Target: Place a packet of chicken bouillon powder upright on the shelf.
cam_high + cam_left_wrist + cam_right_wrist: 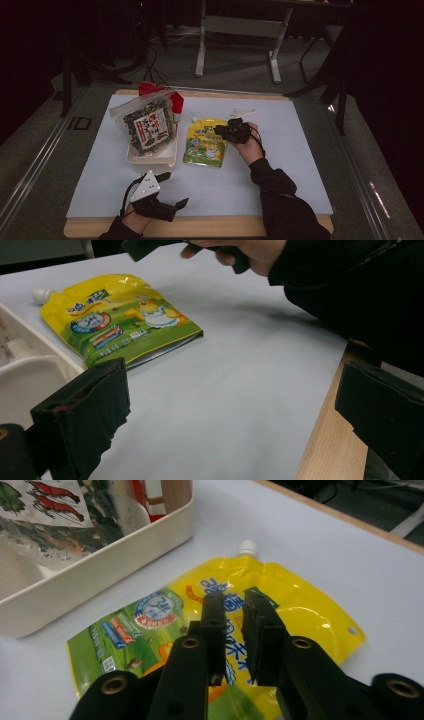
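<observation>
Seaweed packet [148, 126] already sits in the tray [150, 159]; the yellow pouch [280, 605] lies outside, directly beneath the nearly closed, empty right gripper [234, 611], while the left gripper [172, 189] is spread wide, idle.

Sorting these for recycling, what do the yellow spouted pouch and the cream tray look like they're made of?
Yellow pouch: looks like glossy flexible plastic film, going by its creases and shine, with a hard white spout. Cream tray: probably rigid matte plastic, with smooth walls and rounded corners.
</observation>
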